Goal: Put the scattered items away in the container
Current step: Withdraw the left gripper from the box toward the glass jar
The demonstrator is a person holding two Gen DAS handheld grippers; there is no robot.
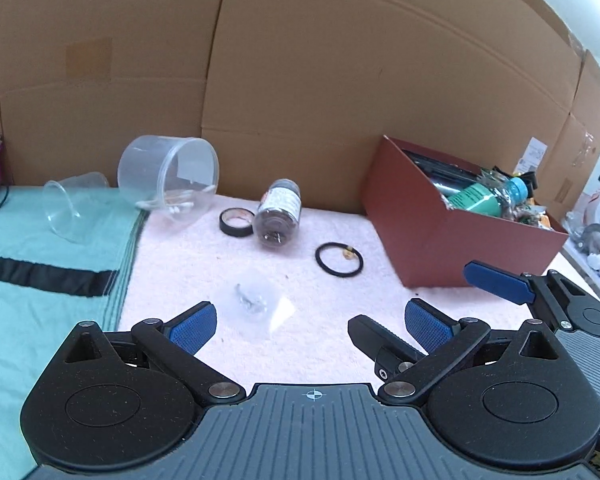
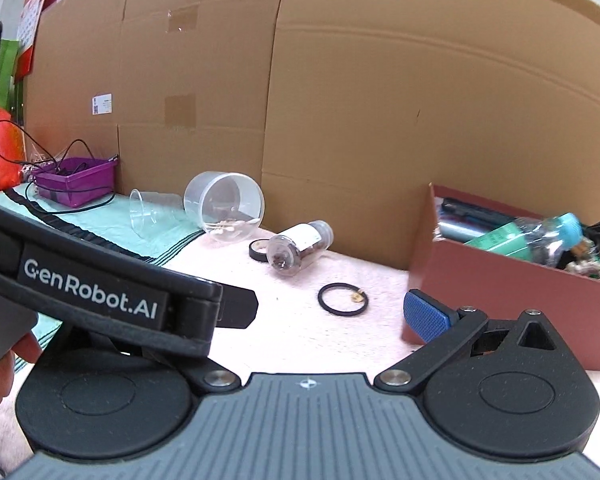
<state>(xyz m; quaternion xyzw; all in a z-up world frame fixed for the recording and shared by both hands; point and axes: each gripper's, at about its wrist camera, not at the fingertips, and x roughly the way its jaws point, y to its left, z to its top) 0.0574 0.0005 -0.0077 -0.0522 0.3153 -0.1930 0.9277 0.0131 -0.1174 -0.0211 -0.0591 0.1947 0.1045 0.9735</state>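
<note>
The left gripper (image 1: 311, 326), fingers spread wide and empty, faces a small clear bag (image 1: 260, 300) lying just ahead between them (the right gripper (image 1: 500, 280), also open and empty, sits nearer the red box (image 1: 460, 248)), with a hair tie (image 1: 339, 260) and bottle (image 1: 278, 214) beyond.

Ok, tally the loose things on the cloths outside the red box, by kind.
Clear plastic containers on their sides: 2, the tub and the cup
Small jar: 1
Black tape roll: 1
Black hair tie: 1
Small clear bag: 1
Total: 6
</note>
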